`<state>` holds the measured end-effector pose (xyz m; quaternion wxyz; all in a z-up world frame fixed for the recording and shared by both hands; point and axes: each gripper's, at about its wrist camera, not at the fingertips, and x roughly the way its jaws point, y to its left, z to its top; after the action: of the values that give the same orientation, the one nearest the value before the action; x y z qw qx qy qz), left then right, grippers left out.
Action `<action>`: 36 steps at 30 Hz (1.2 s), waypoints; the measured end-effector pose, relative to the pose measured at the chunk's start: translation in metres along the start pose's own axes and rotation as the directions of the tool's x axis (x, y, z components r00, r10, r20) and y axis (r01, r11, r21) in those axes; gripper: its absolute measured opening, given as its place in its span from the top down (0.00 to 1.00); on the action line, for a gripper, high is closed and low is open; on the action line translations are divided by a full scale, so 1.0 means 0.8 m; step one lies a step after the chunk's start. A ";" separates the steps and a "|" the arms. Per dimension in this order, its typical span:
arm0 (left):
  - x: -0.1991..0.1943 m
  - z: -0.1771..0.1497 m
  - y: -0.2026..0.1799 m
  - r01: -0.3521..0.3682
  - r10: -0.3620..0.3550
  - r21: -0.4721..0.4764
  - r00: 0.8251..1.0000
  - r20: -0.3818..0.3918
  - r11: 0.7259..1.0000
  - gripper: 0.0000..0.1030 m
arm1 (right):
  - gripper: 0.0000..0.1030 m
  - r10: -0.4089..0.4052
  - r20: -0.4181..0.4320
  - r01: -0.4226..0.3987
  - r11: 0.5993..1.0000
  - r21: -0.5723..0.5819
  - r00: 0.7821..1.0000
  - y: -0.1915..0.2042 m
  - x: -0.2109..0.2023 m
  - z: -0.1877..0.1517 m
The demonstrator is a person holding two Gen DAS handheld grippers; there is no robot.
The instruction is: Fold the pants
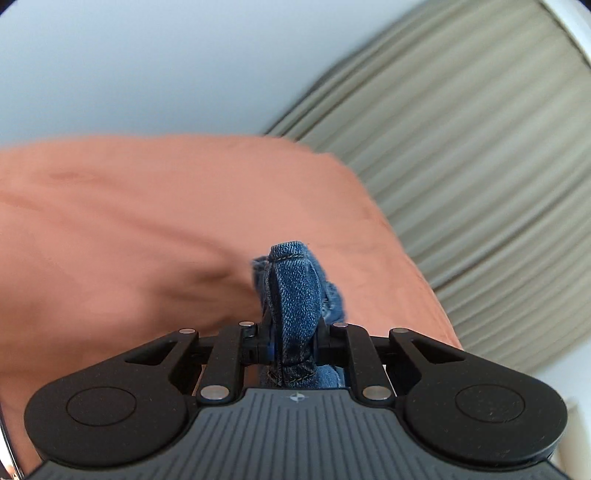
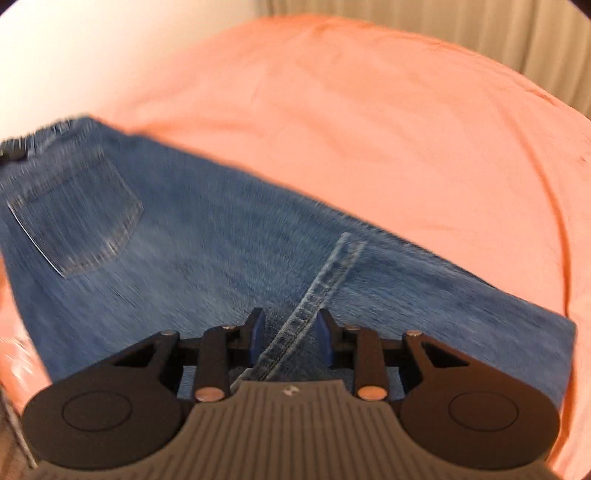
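Blue denim pants (image 2: 192,243) lie across an orange sheet (image 2: 388,122), back pocket (image 2: 77,218) up at the left, waistband at the far left. A hem strip (image 2: 325,280) runs between my right gripper's fingers. My right gripper (image 2: 291,332) is open, its blue pads on either side of that strip, just above the denim. In the left wrist view my left gripper (image 1: 291,332) is shut on a bunched fold of the pants (image 1: 295,295), a stitched hem edge sticking up past the fingers, lifted above the orange sheet (image 1: 129,221).
The orange sheet covers a bed. Pleated beige curtains (image 1: 461,147) hang beyond the bed's far edge, also at the top of the right wrist view (image 2: 443,22). A pale wall (image 1: 147,55) stands behind.
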<state>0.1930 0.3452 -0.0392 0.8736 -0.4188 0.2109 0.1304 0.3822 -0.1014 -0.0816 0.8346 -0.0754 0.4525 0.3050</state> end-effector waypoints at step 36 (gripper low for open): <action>0.023 -0.389 -0.318 0.509 0.034 0.635 0.765 -0.644 0.581 0.44 | 0.73 0.050 0.101 -0.078 0.954 0.289 0.994 -0.106 -0.146 -0.176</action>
<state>0.2314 -0.0547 -0.0503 0.8622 -0.0396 0.4452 -0.2383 0.2841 -0.2774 -0.0826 0.8464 0.0777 0.4554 0.2648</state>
